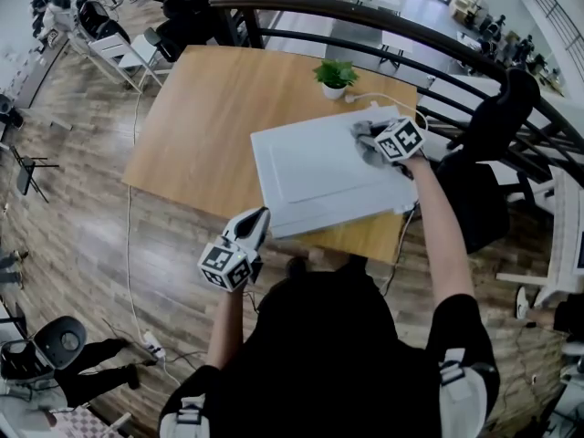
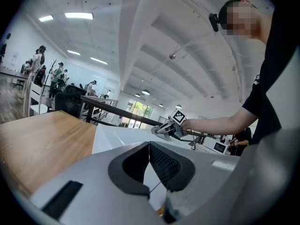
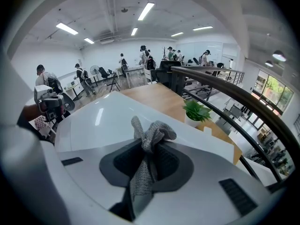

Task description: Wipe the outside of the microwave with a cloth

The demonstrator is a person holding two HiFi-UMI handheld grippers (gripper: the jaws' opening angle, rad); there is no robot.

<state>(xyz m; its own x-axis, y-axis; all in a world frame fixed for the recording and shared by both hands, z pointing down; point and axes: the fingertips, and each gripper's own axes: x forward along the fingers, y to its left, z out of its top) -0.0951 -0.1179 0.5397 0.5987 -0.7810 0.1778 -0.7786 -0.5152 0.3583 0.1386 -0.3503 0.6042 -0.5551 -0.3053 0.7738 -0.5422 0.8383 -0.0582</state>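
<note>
Left claw [image 1: 259,221]: closed. Its two pads meet at the tip with nothing between them. It is held at the near edge of the desk [image 1: 201,117], just beside the near left corner of the microwave [image 1: 310,176]. Whether it touches the casing cannot be told. Ahead of this claw, the flat white top of the microwave runs away toward the other claw.

Right claw [image 1: 376,144]: closed on the cloth [image 3: 148,134]. The grey knitted cloth is pinched between the pads. One bunched end stands up past the tips, and a second length hangs back toward the claw body. The claw and cloth are over the far right part of the microwave top, with the cloth directly below the tips, against or very close to the white surface. The person's arm reaches forward along the right side of the microwave to hold this claw.

Beyond the right claw, a small potted plant [image 1: 335,75] in a white pot stands on the desk near its far edge. A white cable [image 1: 388,99] lies on the desk between the plant and the microwave's far right corner. Further beyond the claw, a dark curved railing [image 3: 220,90] runs past the far side of the desk.
</note>
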